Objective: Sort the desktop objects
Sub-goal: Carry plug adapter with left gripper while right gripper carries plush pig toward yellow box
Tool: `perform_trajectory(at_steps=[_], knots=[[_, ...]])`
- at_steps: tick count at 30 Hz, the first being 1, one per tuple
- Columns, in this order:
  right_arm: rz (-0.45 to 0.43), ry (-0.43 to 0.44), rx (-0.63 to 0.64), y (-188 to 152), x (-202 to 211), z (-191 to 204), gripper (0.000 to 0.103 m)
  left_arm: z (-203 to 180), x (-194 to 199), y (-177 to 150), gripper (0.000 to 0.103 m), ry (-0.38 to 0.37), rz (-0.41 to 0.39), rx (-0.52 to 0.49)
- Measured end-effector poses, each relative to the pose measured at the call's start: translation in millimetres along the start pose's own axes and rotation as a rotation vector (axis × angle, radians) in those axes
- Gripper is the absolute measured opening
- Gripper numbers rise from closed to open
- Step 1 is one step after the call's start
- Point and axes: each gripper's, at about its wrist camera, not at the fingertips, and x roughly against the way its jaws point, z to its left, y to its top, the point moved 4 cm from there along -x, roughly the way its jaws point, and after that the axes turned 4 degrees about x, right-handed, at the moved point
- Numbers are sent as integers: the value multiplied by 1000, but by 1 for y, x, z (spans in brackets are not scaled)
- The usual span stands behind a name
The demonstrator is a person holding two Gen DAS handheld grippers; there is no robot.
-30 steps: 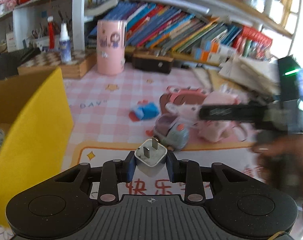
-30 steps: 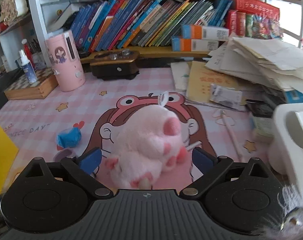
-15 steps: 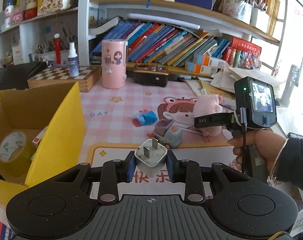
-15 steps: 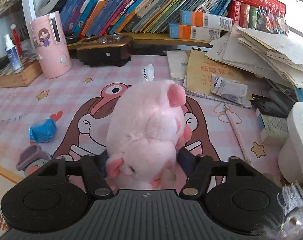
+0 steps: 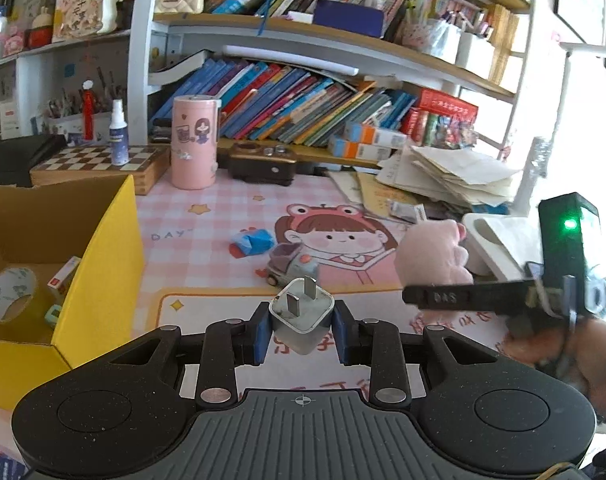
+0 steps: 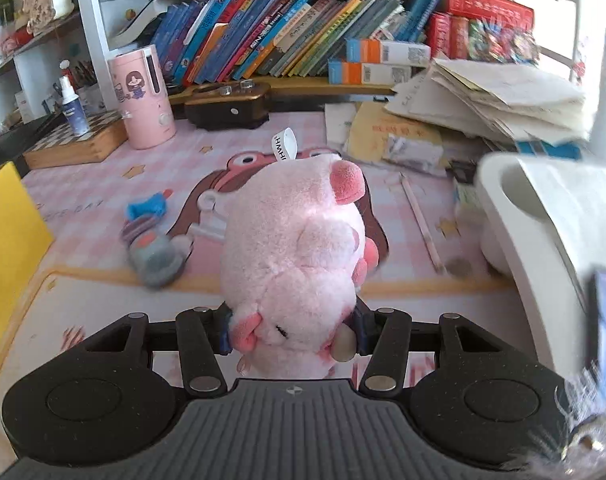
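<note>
Left gripper [image 5: 302, 330] clamped on white plug adapter [image 5: 302, 312], prongs up, frame centre, likely bound for yellow box [image 5: 103, 248] at left. Right gripper [image 6: 293, 330] jaws closing, squeezing pink plush pig [image 6: 295, 248], lifted off desk mat [image 6: 83, 184] at centre.

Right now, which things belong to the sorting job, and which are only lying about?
Job: plug in left gripper; plush in right gripper, jaws closing; yellow box; toy car; blue wrapper.
Lying about: books; papers; chessboard.
</note>
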Motion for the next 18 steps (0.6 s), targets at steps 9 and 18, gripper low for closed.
perform_trajectory(at_steps=[9, 18], knots=[[27, 8, -49, -30, 70, 31, 49, 19, 42, -14, 30, -76, -22, 0], [-5, 25, 12, -56, 118, 101, 49, 69, 97, -42, 30, -59, -35, 50]])
